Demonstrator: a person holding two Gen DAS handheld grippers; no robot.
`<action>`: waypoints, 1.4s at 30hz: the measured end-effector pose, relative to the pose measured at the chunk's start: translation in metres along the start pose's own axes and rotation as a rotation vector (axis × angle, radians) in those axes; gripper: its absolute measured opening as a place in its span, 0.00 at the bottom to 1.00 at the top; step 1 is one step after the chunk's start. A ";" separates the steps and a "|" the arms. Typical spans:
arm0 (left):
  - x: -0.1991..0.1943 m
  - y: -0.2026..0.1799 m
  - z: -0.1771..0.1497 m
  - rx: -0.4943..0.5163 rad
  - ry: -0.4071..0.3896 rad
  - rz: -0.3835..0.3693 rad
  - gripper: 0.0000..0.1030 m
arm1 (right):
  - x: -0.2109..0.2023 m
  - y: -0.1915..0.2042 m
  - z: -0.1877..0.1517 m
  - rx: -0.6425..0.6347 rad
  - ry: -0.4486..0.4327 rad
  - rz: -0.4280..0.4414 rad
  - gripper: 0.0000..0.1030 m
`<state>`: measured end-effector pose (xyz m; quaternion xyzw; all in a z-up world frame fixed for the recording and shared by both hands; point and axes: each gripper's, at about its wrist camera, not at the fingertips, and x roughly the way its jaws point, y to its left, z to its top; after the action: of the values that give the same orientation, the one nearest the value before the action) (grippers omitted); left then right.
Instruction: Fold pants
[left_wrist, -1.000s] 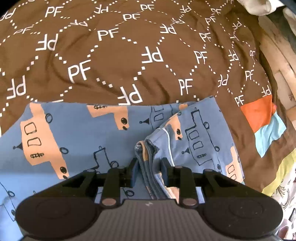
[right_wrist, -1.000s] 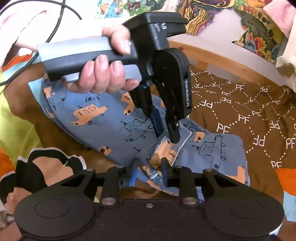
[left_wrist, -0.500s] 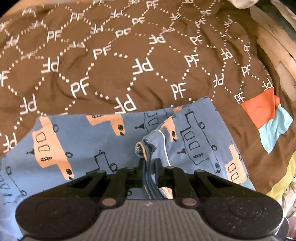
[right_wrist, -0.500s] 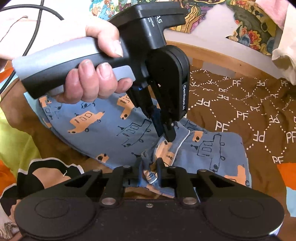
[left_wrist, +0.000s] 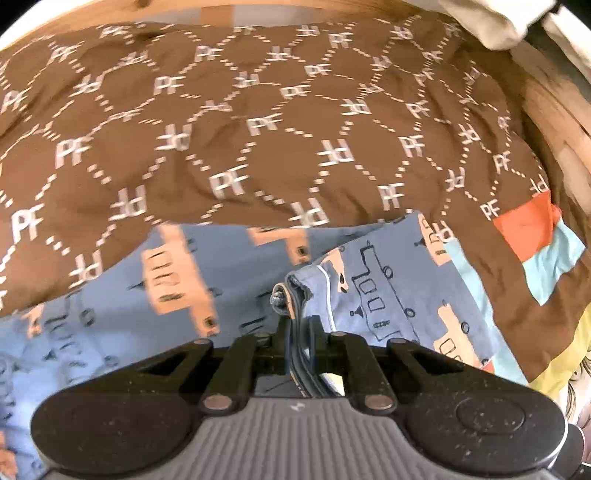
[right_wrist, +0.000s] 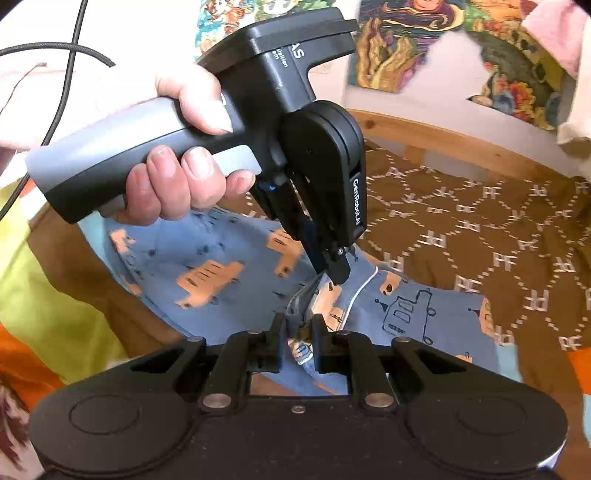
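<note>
1. The pants (left_wrist: 388, 295), blue with orange trucks, lay on a brown quilt (left_wrist: 258, 110), one part doubled over the rest.
2. Their bunched edge (left_wrist: 291, 295) stood up between the two grippers.
3. The left gripper (left_wrist: 298, 328) was clamped on that edge, fabric pinched between its fingers.
4. The right gripper (right_wrist: 298, 332) gripped the same bunch nearer its camera, its fingers close on the cloth.
5. In the right view a hand (right_wrist: 177, 177) held the left gripper's handle, tips down on the fold.
6. A wooden frame (right_wrist: 443, 140) bordered the quilt; a black cable (right_wrist: 55, 51) ran at upper left.
</note>
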<state>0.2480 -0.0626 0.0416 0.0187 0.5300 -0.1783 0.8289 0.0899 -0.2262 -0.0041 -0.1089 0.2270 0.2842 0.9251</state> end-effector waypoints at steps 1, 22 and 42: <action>-0.002 0.005 -0.002 -0.006 0.000 0.004 0.10 | 0.002 0.003 0.002 0.002 0.001 0.015 0.14; 0.007 0.054 -0.026 0.014 0.049 0.122 0.15 | 0.040 0.040 0.012 -0.044 0.084 0.154 0.23; -0.014 0.016 -0.066 0.135 -0.197 0.397 0.62 | 0.007 -0.066 -0.011 -0.193 0.088 -0.476 0.85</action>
<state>0.1906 -0.0290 0.0224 0.1606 0.4192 -0.0478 0.8923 0.1293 -0.2803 -0.0128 -0.2592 0.2070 0.0735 0.9405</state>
